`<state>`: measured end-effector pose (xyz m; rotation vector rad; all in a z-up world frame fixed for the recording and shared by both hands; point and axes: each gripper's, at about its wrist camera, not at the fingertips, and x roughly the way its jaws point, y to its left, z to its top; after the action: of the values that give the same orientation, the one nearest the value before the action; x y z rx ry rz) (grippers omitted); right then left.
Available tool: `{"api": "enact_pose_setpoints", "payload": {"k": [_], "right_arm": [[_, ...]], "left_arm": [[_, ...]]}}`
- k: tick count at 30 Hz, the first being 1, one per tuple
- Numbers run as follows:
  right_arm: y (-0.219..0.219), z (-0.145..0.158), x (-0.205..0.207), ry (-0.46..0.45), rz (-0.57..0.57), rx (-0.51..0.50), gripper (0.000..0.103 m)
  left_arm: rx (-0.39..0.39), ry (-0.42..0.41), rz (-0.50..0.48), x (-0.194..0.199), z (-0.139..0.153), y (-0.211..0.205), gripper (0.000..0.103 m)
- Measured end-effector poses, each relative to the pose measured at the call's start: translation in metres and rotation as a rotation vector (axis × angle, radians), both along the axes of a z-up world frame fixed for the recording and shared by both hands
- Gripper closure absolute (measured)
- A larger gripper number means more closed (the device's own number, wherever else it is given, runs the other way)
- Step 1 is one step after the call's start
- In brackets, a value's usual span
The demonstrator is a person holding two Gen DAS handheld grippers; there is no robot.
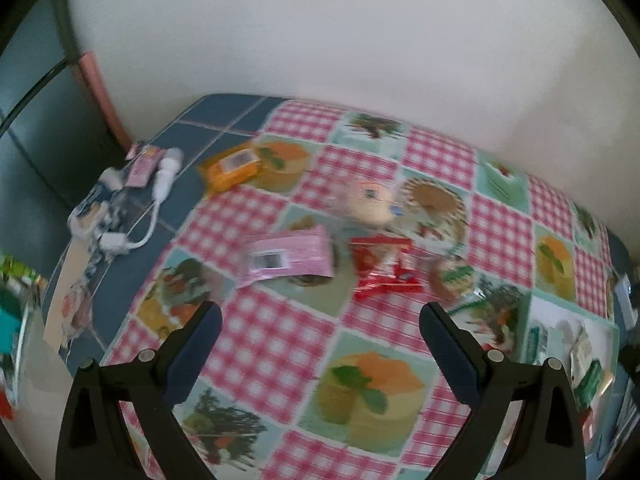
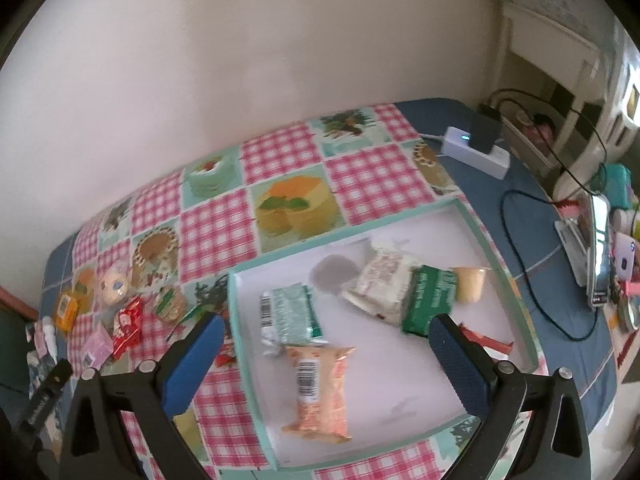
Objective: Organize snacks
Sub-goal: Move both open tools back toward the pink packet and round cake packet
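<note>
My left gripper [image 1: 320, 316] hangs open above the checked tablecloth, empty, a short way in front of a pink packet [image 1: 286, 258] and a red packet [image 1: 384, 270]. Behind them lie a clear-wrapped round bun [image 1: 370, 202] and an orange packet [image 1: 232, 168]. My right gripper [image 2: 326, 330] is open and empty over a shallow white box [image 2: 496, 248] with a mint rim. Inside the box lie an orange-patterned packet [image 2: 320, 392], a pale green packet [image 2: 292, 312], a cream packet [image 2: 384, 280], a dark green packet [image 2: 430, 296] and a small yellow cup [image 2: 470, 284].
White cables and small items [image 1: 160, 178] sit at the table's left edge. A white power strip [image 2: 476, 152] with a black adapter, black cables and a phone [image 2: 600, 248] crowd the right side. A wall runs behind the table. The same loose snacks [image 2: 128, 322] show left of the box.
</note>
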<state>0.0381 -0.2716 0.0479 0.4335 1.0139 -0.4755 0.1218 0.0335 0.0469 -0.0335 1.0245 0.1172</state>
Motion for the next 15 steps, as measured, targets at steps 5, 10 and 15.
{"api": "enact_pose_setpoints", "payload": {"k": [5, 10, 15], "right_arm": [[0.030, -0.008, 0.017, 0.027, 0.070, -0.005, 0.000], [0.063, -0.016, 0.032, 0.045, 0.149, -0.006, 0.000], [0.096, -0.022, 0.048, 0.052, 0.228, -0.005, 0.000]], "left_arm": [[-0.042, 0.006, 0.104, -0.003, -0.005, 0.045, 0.004], [-0.061, 0.013, 0.206, -0.006, -0.012, 0.087, 0.004], [-0.085, 0.018, 0.297, -0.010, -0.017, 0.125, 0.004]]}}
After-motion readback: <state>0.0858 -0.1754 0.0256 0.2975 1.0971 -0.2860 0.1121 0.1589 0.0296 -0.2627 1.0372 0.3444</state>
